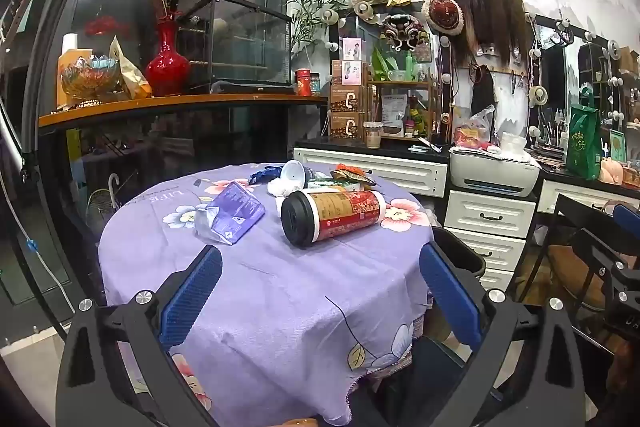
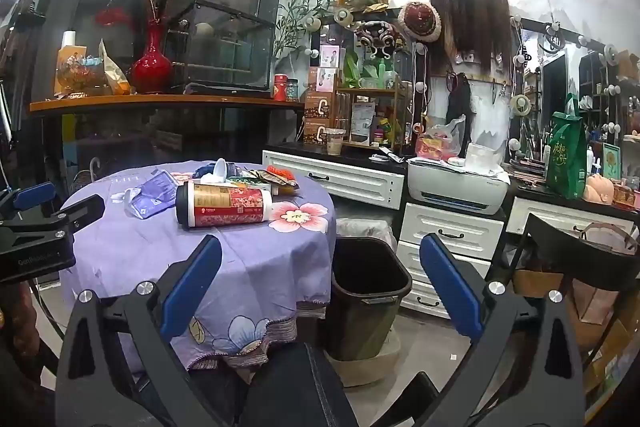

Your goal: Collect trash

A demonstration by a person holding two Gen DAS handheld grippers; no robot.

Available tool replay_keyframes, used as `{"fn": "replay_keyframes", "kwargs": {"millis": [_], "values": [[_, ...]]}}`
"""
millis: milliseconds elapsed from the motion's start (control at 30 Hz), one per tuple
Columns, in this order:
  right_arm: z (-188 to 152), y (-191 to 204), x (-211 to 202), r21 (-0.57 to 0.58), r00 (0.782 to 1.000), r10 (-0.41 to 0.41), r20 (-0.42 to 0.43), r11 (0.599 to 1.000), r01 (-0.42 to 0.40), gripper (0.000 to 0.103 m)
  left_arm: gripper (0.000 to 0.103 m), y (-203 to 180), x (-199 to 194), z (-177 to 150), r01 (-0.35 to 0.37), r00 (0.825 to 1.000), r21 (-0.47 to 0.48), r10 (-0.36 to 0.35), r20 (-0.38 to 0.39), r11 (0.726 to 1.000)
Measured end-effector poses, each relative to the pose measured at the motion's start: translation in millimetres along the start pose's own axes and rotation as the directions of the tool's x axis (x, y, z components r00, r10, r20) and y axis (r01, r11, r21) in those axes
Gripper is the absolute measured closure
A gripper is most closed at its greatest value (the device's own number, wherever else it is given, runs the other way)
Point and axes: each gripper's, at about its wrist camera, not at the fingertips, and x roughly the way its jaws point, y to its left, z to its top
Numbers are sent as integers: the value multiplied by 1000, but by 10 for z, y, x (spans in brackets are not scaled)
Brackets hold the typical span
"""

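A round table with a purple flowered cloth [image 1: 280, 291] holds trash: a red canister with a black lid [image 1: 332, 215] lying on its side, a purple foil pouch [image 1: 232, 213], a white cup [image 1: 294, 173], a white tissue [image 1: 280, 188] and colourful wrappers [image 1: 352, 177]. My left gripper [image 1: 320, 263] is open and empty above the near part of the cloth. My right gripper [image 2: 320, 259] is open and empty, off the table's right edge, above a black trash bin [image 2: 366, 291]. The canister [image 2: 224, 205] and pouch [image 2: 150, 195] also show in the right wrist view. The left gripper [image 2: 40, 223] shows at its left edge.
White drawer cabinets [image 2: 448, 231] with a printer [image 2: 456, 185] stand behind the bin. A black chair [image 2: 580, 259] is at the right. A wooden shelf [image 1: 180, 105] with a red vase [image 1: 166, 63] and a glass case is behind the table.
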Motion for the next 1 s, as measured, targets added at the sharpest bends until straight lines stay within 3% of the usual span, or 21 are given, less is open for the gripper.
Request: {"fn": "replay_keyframes", "kwargs": {"millis": [1000], "values": [[1, -17, -15, 6, 1000, 1, 6, 1000, -1, 5, 5, -37, -21, -13, 9, 1000, 0, -9, -2, 1000]]}}
